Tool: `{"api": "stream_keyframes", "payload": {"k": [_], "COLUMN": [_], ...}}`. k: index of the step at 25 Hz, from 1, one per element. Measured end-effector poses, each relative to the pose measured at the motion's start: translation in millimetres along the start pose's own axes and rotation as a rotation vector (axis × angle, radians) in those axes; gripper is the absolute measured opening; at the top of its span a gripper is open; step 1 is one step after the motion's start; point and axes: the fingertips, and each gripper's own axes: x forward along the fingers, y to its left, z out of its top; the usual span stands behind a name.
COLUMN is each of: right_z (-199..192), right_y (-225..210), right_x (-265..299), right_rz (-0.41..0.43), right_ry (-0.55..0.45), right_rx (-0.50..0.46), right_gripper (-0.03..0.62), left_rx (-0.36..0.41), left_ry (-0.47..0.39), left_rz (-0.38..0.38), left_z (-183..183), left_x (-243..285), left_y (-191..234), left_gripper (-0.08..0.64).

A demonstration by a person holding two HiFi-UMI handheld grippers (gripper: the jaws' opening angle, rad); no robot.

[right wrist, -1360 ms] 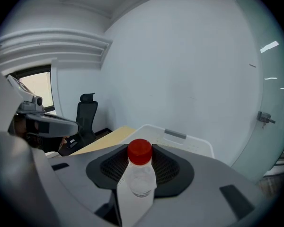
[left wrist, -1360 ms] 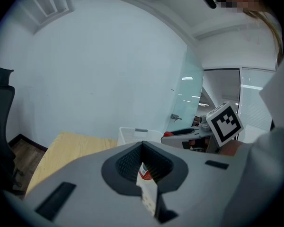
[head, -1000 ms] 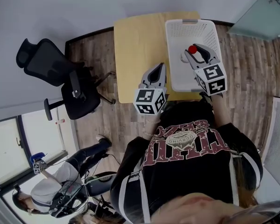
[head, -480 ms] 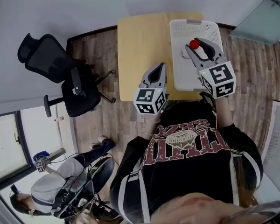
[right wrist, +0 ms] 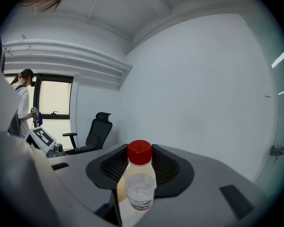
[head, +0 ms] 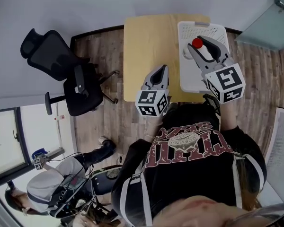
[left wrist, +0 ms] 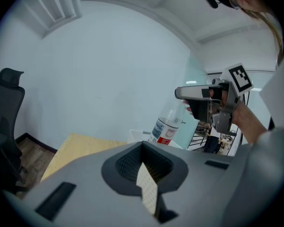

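The left gripper (left wrist: pixel 144 186) has its jaws pressed together with nothing between them, above the near part of the wooden table (head: pixel 146 41). The right gripper (right wrist: pixel 140 171) is clamped on a clear plastic bottle (right wrist: pixel 140 186), in the air over the white mesh basket (head: pixel 191 82) (which sits on the table's right side). The bottle's white label carries a red band; its print is too small to read. The cap is red, the body see-through. Farther left, a black office chair (head: pixel 57 65) stands on the wood floor
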Motion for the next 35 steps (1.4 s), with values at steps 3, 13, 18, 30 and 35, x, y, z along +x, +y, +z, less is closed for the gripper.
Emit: {"api": "stream_keyframes", "payload": {"k": [3,13,18,30,35], "right_z": [14,33,27,4,-20], "right_y": [7,37,55,87,95], "right_x": [-1,14,35,72,86], "right_rz": [0.022,0.098,0.142,0.209,0.227], "right_ry": [-0.038,-0.078,-0.055,0.01,0.057], "right_rx": [-0.011,-0.035,-0.035,-0.009,0.007], "right_gripper": [0.164,0.164,0.164,0.164,0.164], "left_rx": [-0.002,-0.023,-0.041,-0.073,-0.085], "left_ry": [-0.005,-0.026,-0.032,-0.037,-0.037], "left_rz": [0.01,0.049,0.073,0.115,0.127], "left_z": [-1,-1,-2,-7,-12], "left_x": [-4,-24,-34,-58,-64], "left_y": [3,17,29,51,55], "left_gripper": [0.048,0.048,0.048,0.048,0.048]}}
